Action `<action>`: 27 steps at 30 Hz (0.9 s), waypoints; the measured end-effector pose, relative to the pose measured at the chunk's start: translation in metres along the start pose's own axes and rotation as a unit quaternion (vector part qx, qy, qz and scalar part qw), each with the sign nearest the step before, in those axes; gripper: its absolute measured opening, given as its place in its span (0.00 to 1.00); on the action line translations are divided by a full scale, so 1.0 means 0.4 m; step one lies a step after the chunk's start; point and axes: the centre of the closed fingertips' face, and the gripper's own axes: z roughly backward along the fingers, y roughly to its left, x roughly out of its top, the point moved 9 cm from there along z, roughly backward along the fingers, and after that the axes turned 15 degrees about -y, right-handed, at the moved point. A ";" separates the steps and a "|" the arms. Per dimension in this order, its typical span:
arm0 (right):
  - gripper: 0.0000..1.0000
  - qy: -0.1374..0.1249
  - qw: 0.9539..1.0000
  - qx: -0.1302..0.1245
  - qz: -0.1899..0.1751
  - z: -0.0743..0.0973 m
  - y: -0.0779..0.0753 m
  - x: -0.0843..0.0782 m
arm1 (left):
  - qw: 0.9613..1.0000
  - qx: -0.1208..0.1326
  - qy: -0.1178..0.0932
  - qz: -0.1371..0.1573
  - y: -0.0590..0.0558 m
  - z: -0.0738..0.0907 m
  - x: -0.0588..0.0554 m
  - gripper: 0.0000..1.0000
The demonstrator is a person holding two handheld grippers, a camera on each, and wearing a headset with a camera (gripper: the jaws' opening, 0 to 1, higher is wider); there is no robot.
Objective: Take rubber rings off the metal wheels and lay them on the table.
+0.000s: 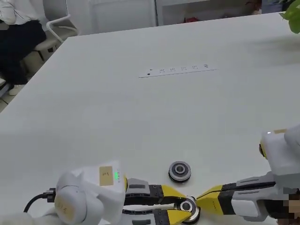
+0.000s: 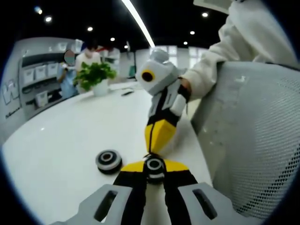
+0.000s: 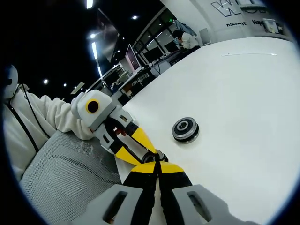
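1. At the white table's (image 1: pixel 140 117) near edge, my left gripper (image 1: pixel 183 212) clamps a small metal wheel with a black rubber ring (image 1: pixel 188 206).
2. My right gripper (image 1: pixel 200 203) meets it tip to tip from the opposite side, jaws pinched on the same wheel's rim; the peel should run along that line.
3. A second ringed metal wheel (image 1: pixel 179 171) lies flat just beyond both tips.

metal wheels (image 1: pixel 179 171) (image 1: pixel 188 206): 2 | grippers (image 1: pixel 184 212) (image 1: pixel 201 200): 2 | plant (image 2: pixel 93 75): 1 | table (image 1: pixel 140 117): 1
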 end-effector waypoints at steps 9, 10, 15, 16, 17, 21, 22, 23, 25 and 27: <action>0.00 -0.004 1.000 0.009 0.000 -0.002 0.005 0.002 | 1.000 0.001 -0.003 0.001 0.001 0.003 -0.003 0.14; 0.00 -0.004 1.000 0.010 0.002 -0.003 0.007 0.002 | 1.000 0.002 -0.003 0.001 0.001 0.003 -0.003 0.14; 0.00 -0.006 1.000 0.013 0.000 -0.003 0.007 0.004 | 1.000 0.002 -0.003 0.001 -0.001 0.001 -0.001 0.14; 0.00 -0.006 1.000 0.013 0.000 -0.003 0.007 0.004 | 1.000 0.001 -0.003 0.001 -0.001 0.002 -0.001 0.14; 0.00 -0.007 1.000 0.014 0.000 -0.003 0.008 0.004 | 1.000 0.001 -0.003 0.001 -0.001 0.002 -0.001 0.14; 0.00 -0.011 1.000 0.018 -0.006 -0.002 0.006 0.004 | 1.000 0.001 -0.003 0.000 0.000 0.003 -0.002 0.14; 0.00 -0.012 1.000 0.018 -0.008 -0.002 0.005 0.004 | 1.000 0.001 -0.003 0.000 0.000 0.004 -0.002 0.14; 0.00 -0.013 1.000 0.018 -0.010 -0.001 0.005 0.004 | 1.000 0.001 -0.003 0.000 0.000 0.004 -0.002 0.14; 0.00 -0.014 1.000 0.019 -0.010 -0.001 0.005 0.004 | 1.000 0.001 -0.003 0.001 -0.001 0.003 -0.001 0.14; 0.00 -0.016 1.000 0.023 -0.011 -0.001 0.006 0.006 | 1.000 0.001 -0.003 0.001 -0.001 0.002 -0.001 0.14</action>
